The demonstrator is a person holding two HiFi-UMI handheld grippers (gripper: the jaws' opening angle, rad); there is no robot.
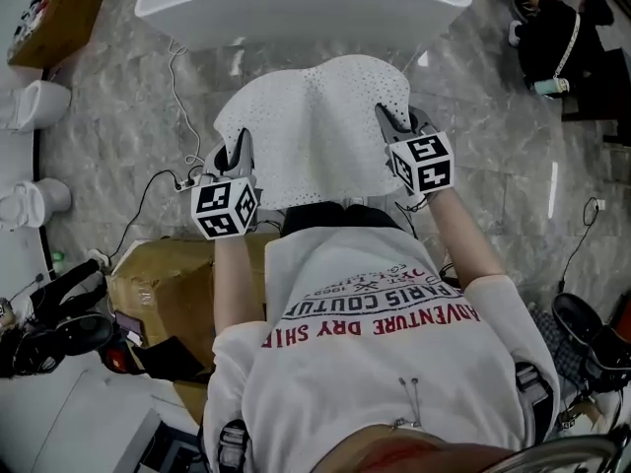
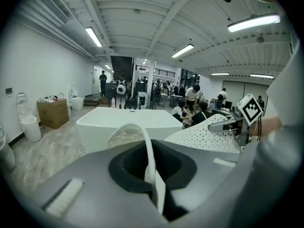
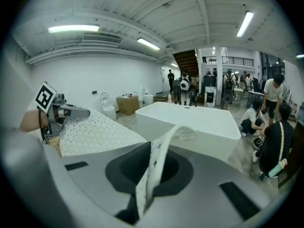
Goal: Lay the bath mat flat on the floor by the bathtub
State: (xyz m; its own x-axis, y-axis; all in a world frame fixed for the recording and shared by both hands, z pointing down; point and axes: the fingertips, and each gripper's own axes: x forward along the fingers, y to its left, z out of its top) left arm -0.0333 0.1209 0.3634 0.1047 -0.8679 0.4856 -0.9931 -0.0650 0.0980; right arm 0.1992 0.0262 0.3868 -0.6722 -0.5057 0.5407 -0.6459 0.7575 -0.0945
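Observation:
A white perforated bath mat [image 1: 315, 131] hangs spread between my two grippers, above the marble floor in front of the white bathtub [image 1: 306, 3]. My left gripper [image 1: 240, 151] is shut on the mat's left near corner; its edge [image 2: 151, 165] runs pinched between the jaws. My right gripper [image 1: 394, 126] is shut on the right near corner, with the mat's edge [image 3: 151, 175] clamped between its jaws. The mat's far edge droops toward the tub. In the left gripper view the mat [image 2: 209, 137] stretches across to the right gripper [image 2: 237, 122].
A cardboard box [image 1: 182, 284] sits at my left side, with cables [image 1: 173, 180] on the floor beside it. Toilets [image 1: 39, 106] and another box [image 1: 54, 18] stand far left. People sit at the far right [image 1: 557, 37]. Marble floor [image 1: 493, 166] lies between the tub and me.

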